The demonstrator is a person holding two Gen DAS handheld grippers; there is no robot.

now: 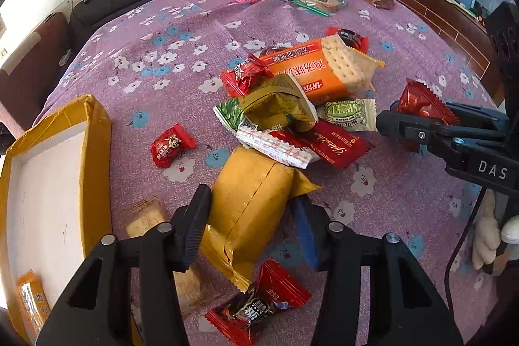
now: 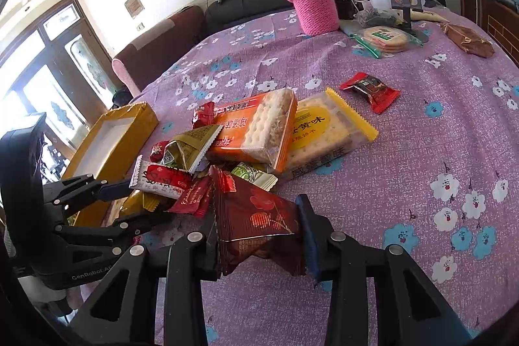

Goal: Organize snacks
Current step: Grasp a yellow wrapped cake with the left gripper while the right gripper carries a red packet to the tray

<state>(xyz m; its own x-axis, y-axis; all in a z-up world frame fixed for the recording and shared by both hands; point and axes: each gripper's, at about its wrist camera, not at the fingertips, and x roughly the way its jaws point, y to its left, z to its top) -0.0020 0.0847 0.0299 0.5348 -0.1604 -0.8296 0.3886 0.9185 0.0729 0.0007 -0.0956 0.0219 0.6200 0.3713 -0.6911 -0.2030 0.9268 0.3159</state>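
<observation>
Currently, left wrist view: left gripper [image 1: 249,226] fingers are closing around a mustard-yellow snack pack [image 1: 249,209], held just beside the yellow-taped box [image 1: 97,119]. That box is holding only one orange packet [image 1: 32,300] as far as I can see.

Right wrist view: right gripper [image 2: 259,235] fingers are pinching a dark red floral pouch [image 2: 256,222] above the surface [image 2: 421,135]. Pile [image 2: 253,132] of cracker packs and candies is lying loose, one red candy [image 2: 369,91] apart. Judging by that, sorting is barely starting; most is left.
</observation>
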